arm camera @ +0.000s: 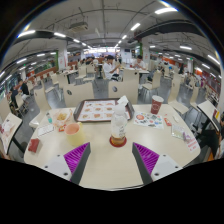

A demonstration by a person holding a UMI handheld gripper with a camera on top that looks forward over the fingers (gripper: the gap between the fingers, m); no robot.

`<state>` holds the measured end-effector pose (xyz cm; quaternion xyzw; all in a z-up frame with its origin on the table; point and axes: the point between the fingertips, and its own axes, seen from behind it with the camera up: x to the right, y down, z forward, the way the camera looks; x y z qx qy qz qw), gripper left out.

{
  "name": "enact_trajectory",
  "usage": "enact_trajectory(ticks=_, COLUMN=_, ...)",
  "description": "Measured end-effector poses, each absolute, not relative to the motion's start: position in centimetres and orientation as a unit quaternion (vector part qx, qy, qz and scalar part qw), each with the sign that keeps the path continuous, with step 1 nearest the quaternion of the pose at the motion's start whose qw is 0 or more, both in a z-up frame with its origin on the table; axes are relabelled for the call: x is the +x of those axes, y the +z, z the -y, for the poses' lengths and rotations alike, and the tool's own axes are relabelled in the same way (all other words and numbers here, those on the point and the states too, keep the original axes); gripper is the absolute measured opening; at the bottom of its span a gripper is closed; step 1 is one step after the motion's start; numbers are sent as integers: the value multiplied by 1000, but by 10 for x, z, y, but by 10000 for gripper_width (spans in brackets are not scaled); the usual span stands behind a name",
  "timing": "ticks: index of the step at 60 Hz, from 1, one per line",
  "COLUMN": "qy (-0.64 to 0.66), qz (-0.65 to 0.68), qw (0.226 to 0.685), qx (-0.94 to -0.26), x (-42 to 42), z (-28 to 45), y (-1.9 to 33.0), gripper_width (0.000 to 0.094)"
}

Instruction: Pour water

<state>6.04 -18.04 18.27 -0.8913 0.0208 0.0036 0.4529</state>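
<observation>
Claw: our claw [111,160] is spread, holding nothing.
Bottle: the water bottle [119,120] stands mid-surface, just ahead, untouched.
Cup: the red cup [156,104] waits toward the far right edge.
Progress: we judge nothing is poured yet.

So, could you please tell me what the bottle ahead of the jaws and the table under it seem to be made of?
Bottle: probably clear plastic, see-through and pale, with a reddish base.
Table: smooth, pale cream top, likely laminate, though this is uncertain.
Gripper: jaws open, with the bottle just beyond them.

A tray [99,109] and what may be food packets [66,120] lie on the table [100,165].
</observation>
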Motion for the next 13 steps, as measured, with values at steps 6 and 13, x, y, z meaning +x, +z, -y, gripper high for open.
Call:
enact_trajectory(ticks=6, qy=-2, qz=-25, qw=448, qx=-894, x=60, z=193, y=186, gripper_width=846)
enact_trajectory(ticks=13, qy=-4, qz=-23, qw=448, qx=-894, x=58, z=200, y=191, gripper_width=847)
